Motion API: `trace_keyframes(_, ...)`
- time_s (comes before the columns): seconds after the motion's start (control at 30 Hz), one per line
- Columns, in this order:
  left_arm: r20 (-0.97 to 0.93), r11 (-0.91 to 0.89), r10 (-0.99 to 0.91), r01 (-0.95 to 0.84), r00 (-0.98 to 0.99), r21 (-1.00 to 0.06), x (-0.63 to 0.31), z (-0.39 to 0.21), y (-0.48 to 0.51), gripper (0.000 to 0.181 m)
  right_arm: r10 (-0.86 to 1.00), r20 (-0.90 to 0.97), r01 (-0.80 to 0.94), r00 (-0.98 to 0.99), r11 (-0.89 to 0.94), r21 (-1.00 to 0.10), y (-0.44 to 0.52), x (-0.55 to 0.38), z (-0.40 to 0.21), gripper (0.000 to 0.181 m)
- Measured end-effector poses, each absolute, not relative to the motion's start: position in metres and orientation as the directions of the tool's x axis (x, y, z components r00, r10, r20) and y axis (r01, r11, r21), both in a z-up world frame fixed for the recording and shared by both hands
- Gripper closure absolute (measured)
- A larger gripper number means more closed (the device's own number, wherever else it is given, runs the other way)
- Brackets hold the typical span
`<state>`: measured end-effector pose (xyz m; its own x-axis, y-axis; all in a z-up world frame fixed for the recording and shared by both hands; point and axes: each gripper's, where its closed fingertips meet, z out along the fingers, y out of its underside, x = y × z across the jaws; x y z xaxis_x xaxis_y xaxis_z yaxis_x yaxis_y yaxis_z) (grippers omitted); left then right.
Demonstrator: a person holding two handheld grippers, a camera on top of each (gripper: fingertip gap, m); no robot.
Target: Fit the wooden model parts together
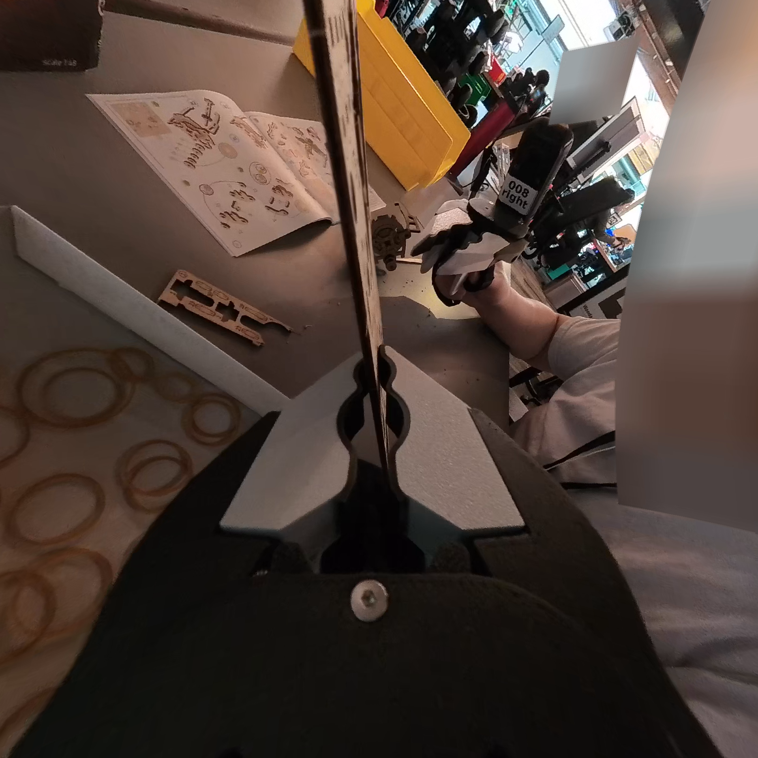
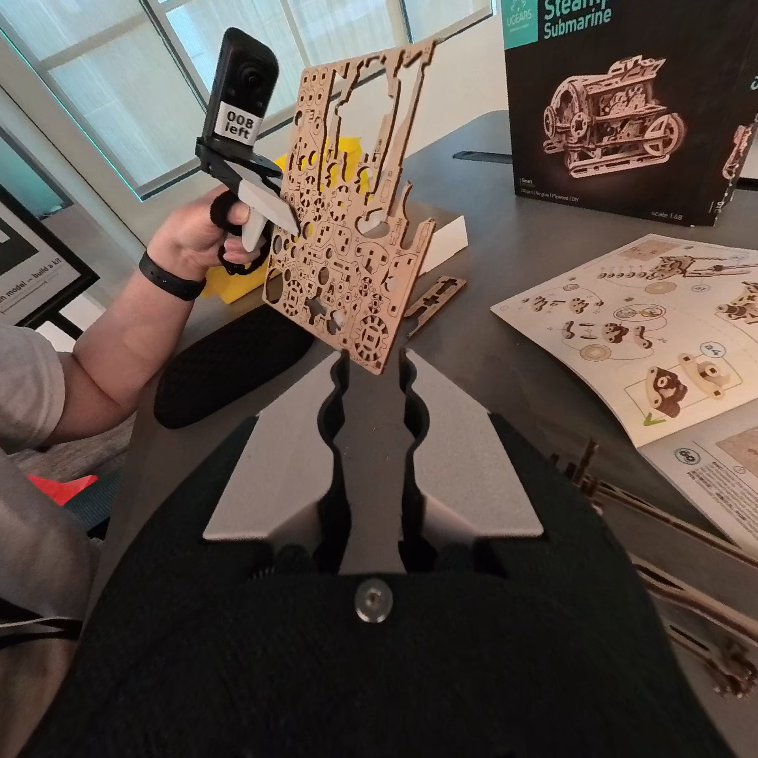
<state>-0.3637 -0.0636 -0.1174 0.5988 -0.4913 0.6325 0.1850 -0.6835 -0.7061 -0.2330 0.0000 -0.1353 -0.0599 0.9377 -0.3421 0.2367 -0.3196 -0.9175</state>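
Plywood, thin and laser-cut, the part sheet (image 2: 352, 229) looks light, stiff, brittle at its cut-outs. Left gripper (image 2: 293, 223) is clenched on its edge, holding it upright above the table (image 2: 492, 254). Right gripper (image 2: 372, 361) gapes just below its solid lower corner, the safest hold.

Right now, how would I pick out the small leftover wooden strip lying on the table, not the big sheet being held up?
Start at the open instruction booklet on the grey table, then look toward the long white cardboard strip. Between them lies the small flat plywood offcut, with empty slots where parts were punched out. Unlike the large plywood parts sheet gripped by the left gripper, it lies flat and untouched.
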Motion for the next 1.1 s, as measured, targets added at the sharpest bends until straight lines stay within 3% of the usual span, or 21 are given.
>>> trace_keyframes(0.57, 0.696, -0.724, -0.530, 0.169, 0.485, -0.668, -0.335, -0.121, -0.066, 0.180, 0.925, -0.373, 0.256, -0.070, -0.345, -0.903, -0.003, -0.236, -0.141, 0.155)
trace_keyframes(0.9, 0.732, -0.755, -0.542, 0.142, 0.413, -0.640, -0.316, -0.126, -0.070, 0.180, 0.838, -0.528, 0.251, -0.141, -0.485, -0.837, -0.012, -0.240, -0.141, 0.144)
trace_keyframes(1.1, 0.742, -0.772, -0.537, 0.122, 0.400, -0.624, -0.308, -0.132, -0.071, 0.180, 0.750, -0.630, 0.247, -0.202, -0.583, -0.774, -0.016, -0.241, -0.137, 0.148)
